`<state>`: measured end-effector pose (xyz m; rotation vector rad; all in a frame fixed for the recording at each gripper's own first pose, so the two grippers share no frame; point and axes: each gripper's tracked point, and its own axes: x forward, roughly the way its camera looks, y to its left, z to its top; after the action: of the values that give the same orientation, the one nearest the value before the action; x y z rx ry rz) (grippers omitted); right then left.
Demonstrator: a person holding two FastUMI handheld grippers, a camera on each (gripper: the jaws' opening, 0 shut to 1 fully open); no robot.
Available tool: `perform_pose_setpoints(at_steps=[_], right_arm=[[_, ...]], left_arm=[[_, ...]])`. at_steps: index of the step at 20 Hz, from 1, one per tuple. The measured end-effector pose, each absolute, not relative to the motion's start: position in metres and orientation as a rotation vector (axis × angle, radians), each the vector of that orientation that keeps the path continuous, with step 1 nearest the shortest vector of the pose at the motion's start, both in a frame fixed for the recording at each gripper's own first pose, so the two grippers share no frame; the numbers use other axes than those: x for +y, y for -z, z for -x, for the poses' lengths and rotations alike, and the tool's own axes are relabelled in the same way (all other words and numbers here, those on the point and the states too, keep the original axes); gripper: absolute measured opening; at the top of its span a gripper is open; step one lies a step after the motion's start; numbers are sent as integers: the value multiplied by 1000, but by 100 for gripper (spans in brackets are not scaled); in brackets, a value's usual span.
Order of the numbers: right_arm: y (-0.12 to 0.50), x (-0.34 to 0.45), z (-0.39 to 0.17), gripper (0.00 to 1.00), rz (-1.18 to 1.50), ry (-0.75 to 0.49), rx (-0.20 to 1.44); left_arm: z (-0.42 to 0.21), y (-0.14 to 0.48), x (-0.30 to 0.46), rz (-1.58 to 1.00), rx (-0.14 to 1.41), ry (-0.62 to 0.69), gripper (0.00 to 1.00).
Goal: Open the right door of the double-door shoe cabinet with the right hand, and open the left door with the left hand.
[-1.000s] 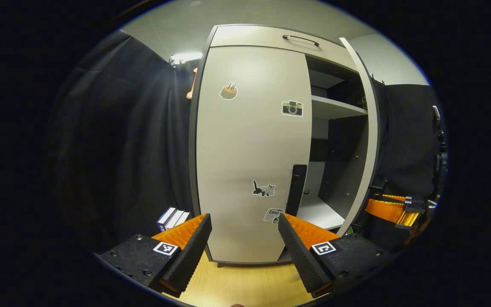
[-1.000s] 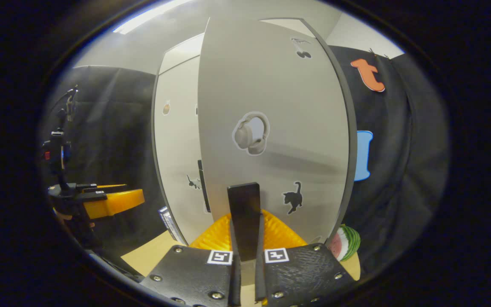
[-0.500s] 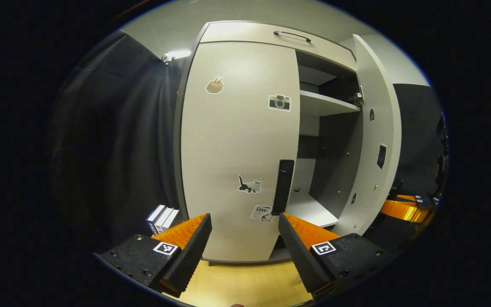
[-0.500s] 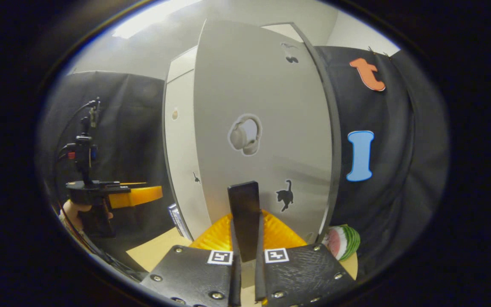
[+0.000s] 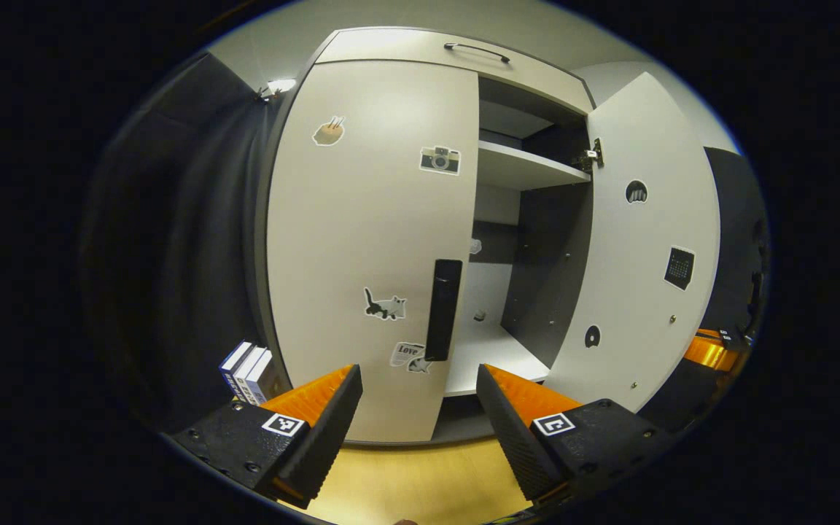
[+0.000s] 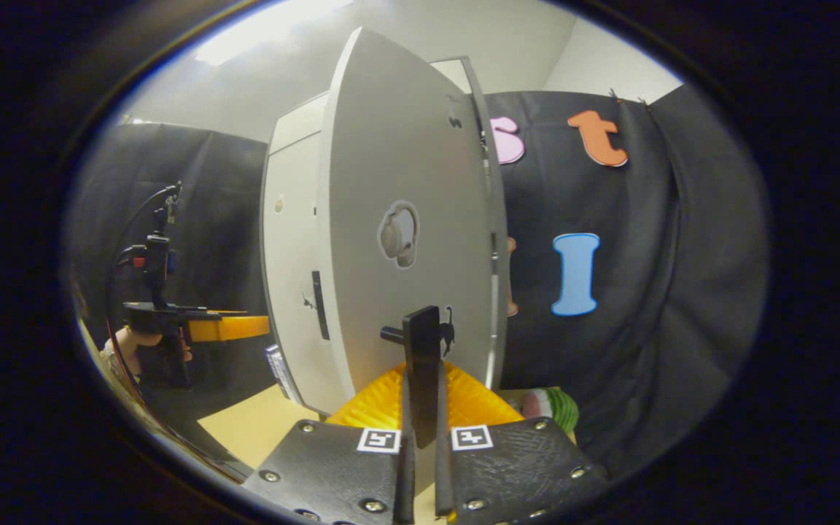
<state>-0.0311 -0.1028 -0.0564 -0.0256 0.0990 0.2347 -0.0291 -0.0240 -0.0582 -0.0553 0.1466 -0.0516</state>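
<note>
The pale shoe cabinet's left door [image 5: 369,240] is closed, its black vertical handle [image 5: 443,310] just above and ahead of my left gripper [image 5: 416,372], which is open and apart from it. The right door [image 5: 646,248] stands wide open, showing shelves [image 5: 522,171] inside. In the right gripper view, my right gripper [image 6: 421,386] is shut on the right door's black handle [image 6: 420,335], with the right door [image 6: 398,182] seen at a sharp angle. The left gripper [image 6: 223,328] shows far left, held by a hand [image 6: 125,346].
Several books [image 5: 245,368] stand on the wooden floor [image 5: 420,481] left of the cabinet. A watermelon-patterned object [image 6: 555,405] lies behind the open right door. Black cloth walls hang on both sides. A top drawer with a handle [image 5: 475,49] caps the cabinet.
The right door has swung farther open with my right gripper still shut on its handle. The left door's handle has shifted toward the middle of my left gripper's view.
</note>
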Motion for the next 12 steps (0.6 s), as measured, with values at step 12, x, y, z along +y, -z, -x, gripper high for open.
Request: perform_pose_setpoints(at_steps=[12], right_arm=[[55,-135,18,11,-42,-183,85]], left_arm=[[27,66,-63,48,161,101,99]])
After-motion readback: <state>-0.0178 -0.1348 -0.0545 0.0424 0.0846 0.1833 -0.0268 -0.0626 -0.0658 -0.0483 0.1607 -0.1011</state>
